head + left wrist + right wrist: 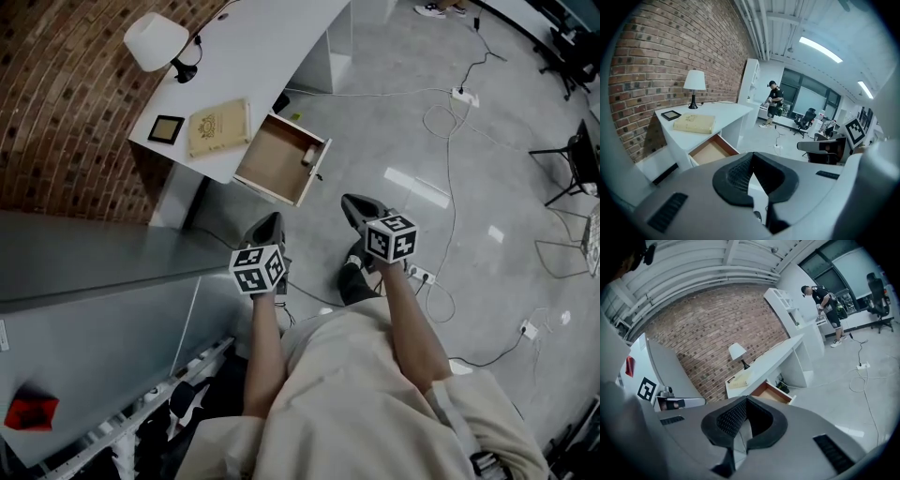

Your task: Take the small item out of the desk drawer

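The small item (308, 156) lay inside the open drawer (277, 157) of the white desk (253, 56), right by the drawer's front panel. It was a pale, short thing, too small to tell what it was. In the left gripper view the gripper's own grey body cut off the near end of the drawer (711, 151), so the item did not show there. In the right gripper view only a corner of the drawer (774, 392) cleared the body. On the desk top stood a white lamp (157, 42) beside the brick wall (66, 84), with a black picture frame (166, 128) and a cream book (218, 127) near the edge above the drawer. The left gripper (273, 221) and right gripper (352, 202) were both held well apart from the desk, out in front of the drawer. Each was clenched with nothing between its jaws, as the left gripper (752, 155) and right gripper (746, 400) showed in their own views. The floor (375, 122) between them and the drawer was bare. To the right of the desk a white cable (441, 122) looped from a power strip (461, 95), and a grey cabinet (94, 258) stood close on the desk's left. A person (774, 102) stood far beyond the desk.
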{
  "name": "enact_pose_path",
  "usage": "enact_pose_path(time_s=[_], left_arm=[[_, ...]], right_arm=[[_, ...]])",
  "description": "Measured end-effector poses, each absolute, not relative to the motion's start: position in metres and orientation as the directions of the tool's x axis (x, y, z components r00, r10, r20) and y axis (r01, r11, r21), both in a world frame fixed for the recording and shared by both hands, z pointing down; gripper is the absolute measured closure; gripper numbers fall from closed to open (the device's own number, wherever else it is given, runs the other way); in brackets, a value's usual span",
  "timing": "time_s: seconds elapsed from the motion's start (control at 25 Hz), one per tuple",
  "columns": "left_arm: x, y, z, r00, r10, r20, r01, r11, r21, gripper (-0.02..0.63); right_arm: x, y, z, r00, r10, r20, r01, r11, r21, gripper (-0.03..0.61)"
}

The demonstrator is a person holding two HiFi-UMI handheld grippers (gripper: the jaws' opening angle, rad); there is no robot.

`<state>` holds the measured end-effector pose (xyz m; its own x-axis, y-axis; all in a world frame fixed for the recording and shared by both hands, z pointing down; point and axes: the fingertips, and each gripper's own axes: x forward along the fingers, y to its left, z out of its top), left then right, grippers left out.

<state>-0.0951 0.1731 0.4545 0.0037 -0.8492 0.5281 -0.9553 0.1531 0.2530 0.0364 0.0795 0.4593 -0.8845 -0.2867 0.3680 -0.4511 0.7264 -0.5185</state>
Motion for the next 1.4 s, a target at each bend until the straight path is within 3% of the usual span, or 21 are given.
enact_pose_path(time_s=[0.32,0.68,1.0,1.4], left_arm=[[-0.108,0.103,0.469,-0.002,-0.823,0.568,-0.966,0.149,0.212,0.598],[-0.125,0.096,0.495,-0.031,-0.797,0.603,-0.948,0.215,0.236,0.598],[-0.125,0.063,0.516,0.063,-0.780,0.623,-0.961,0.121,0.248,0.598],[-0.151,-0.005,0.545,0.187,-0.743,0.643,-0.949,0.034,0.315,0.598]], right_arm=[[0.018,0.012,0.485,-0.897,-0.242,0.370,-0.424,0.709,-0.564,0.554],[0.023,0.003,0.521,-0.877,-0.216,0.428,-0.449,0.686,-0.572,0.554],[0.059,-0.020,0.541,-0.815,-0.332,0.475,-0.573,0.589,-0.570,0.554],[0.023,-0.051,0.551,-0.767,-0.365,0.529,-0.633,0.564,-0.530,0.554]])
